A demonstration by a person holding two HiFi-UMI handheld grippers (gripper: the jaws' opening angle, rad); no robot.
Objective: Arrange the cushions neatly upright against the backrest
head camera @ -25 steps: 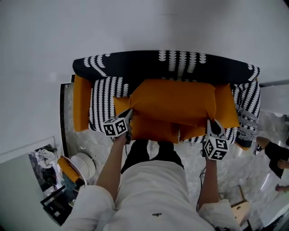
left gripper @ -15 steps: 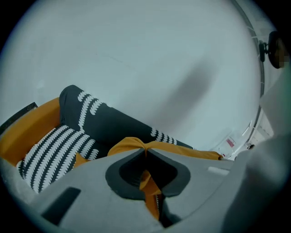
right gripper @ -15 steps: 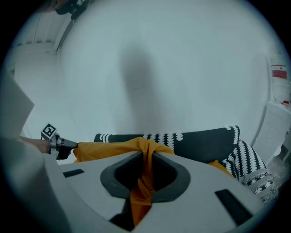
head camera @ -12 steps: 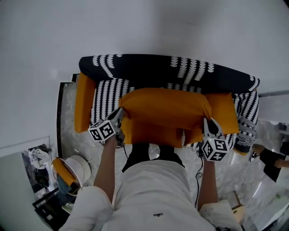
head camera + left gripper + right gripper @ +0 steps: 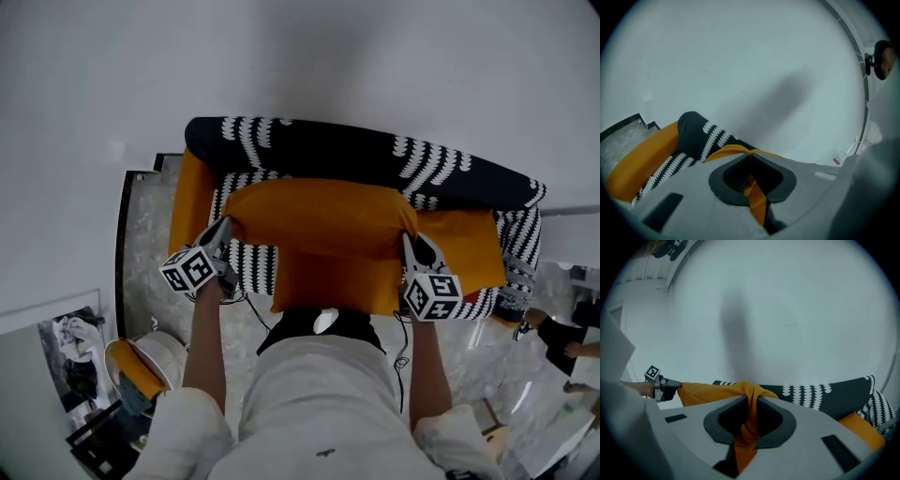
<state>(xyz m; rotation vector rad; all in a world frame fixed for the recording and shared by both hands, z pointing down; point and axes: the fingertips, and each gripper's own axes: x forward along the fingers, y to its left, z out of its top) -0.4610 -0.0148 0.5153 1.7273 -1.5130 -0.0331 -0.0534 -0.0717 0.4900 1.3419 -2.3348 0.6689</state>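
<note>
Count from the head view: two grippers, both clamped on one cushion.

- The left gripper [image 5: 223,225] has its jaws pinched nearly together on a thin fold of orange fabric at the cushion's left corner.
- The right gripper [image 5: 411,240] is closed on a thicker bunch of fabric at the right corner.

The held cushion [image 5: 319,208] spans the gap between the two grippers. It is stretched wide in front of the black-and-white backrest [image 5: 375,155].

I count three certain orange cushions:
1. The held one.
2. A second cushion [image 5: 333,281], between the grippers and nearer to me than their tips.
3. A third cushion [image 5: 469,246], outboard of the right gripper on the seat.

A fourth orange piece [image 5: 192,202] sits outboard of the left gripper at the sofa's end. I cannot tell whether it is a cushion or an armrest.

There is one sofa, and its striped seat [image 5: 251,264] shows just inboard of the left gripper.

Hidden or unclear:
- The held cushion covers the far edge of the second cushion, so I cannot tell whether the two touch.
- My torso [image 5: 319,403] cuts off the front of the seat.
- Both gripper views are mostly white wall. The left gripper view shows only a sliver of the held cushion past the jaws.
- Behind the left gripper is a round basket [image 5: 159,349] holding something orange that I cannot identify.
- Another person [image 5: 562,333] is cut off at the frame edge, well outboard of the right gripper.
</note>
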